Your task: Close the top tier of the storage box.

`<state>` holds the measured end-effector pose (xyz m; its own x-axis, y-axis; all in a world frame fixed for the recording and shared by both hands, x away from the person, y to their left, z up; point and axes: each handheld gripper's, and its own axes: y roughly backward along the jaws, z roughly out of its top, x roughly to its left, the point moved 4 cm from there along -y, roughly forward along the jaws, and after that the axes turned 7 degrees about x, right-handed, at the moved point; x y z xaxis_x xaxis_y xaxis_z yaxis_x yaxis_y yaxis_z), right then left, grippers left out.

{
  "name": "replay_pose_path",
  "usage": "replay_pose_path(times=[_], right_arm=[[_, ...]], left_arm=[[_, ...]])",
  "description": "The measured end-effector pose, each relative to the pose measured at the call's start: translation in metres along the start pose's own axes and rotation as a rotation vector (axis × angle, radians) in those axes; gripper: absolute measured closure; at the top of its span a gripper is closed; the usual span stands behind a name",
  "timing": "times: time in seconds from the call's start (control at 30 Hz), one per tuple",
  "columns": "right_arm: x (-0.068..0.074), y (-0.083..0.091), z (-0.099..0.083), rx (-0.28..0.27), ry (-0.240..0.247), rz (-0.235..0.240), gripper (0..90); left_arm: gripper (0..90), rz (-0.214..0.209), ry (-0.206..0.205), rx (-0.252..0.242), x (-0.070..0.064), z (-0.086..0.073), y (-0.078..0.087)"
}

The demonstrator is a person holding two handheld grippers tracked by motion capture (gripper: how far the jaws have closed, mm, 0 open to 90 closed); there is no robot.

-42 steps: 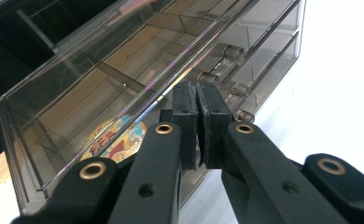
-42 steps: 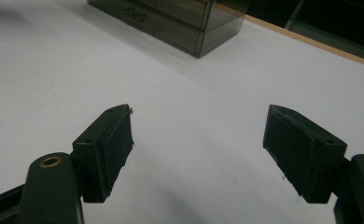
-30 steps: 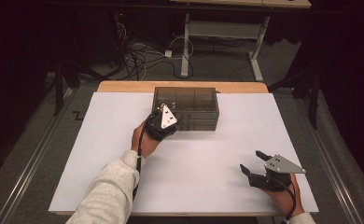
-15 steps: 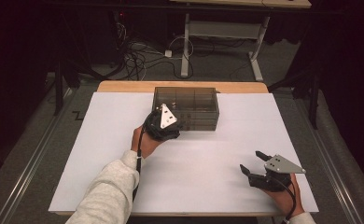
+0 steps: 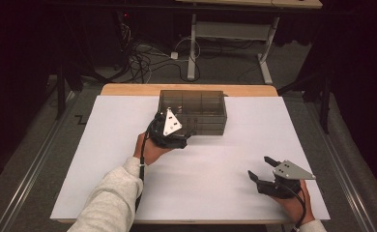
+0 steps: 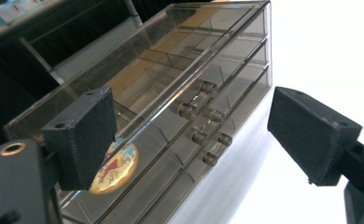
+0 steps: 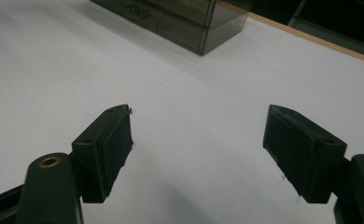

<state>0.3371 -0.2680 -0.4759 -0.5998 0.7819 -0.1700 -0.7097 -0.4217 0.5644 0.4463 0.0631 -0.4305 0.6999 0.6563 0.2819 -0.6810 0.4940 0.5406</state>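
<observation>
We find the left gripper (image 5: 177,131) with its jaws spread wide and nothing between them, held at the front left corner of a smoked transparent drawer box (image 5: 193,112). In the left gripper view its two black pads (image 6: 83,135) frame the box front, and we cannot tell whether either one touches it. The right gripper (image 5: 263,170) is likewise released, jaws parted and empty, hovering low over the near right part of the table, well apart from the box; its own view shows the pads (image 7: 106,147) over bare white surface.

The drawer box stands toward the far middle of the white table top (image 5: 104,145), just short of the wooden far edge (image 5: 128,89). We count three tiers of drawers with small round knobs (image 6: 203,135) clustered at the centre of the front (all drawers appear closed). A round, colourful item (image 6: 115,170) lies inside a lower drawer at the end nearest the left gripper; we cannot identify it.

A light sleeve (image 5: 109,203) covers the left forearm. Beyond the table, cables (image 5: 143,58) lie on the floor beside a white desk frame (image 5: 225,34).
</observation>
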Motion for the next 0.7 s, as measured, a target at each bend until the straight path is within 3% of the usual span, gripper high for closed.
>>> replay_pose_path(times=[0.07,0.2,0.4,0.7], right_arm=[[0.0,0.0,0.0,0.001,0.004,0.001,23.8],[0.0,0.0,0.0,0.0,0.001,0.002,23.6],[0.001,0.0,0.0,-0.003,-0.01,0.009,23.3],[0.002,-0.001,0.0,0.004,-0.001,0.007,23.2]], left_arm=[[14.7,0.013,-0.018,0.005,0.0,0.0,0.001],[14.8,0.012,-0.011,-0.007,-0.002,0.0,0.004],[14.8,0.011,-0.054,-0.029,-0.012,0.003,0.012],[14.8,0.01,-0.083,-0.068,-0.019,0.0,0.022]])
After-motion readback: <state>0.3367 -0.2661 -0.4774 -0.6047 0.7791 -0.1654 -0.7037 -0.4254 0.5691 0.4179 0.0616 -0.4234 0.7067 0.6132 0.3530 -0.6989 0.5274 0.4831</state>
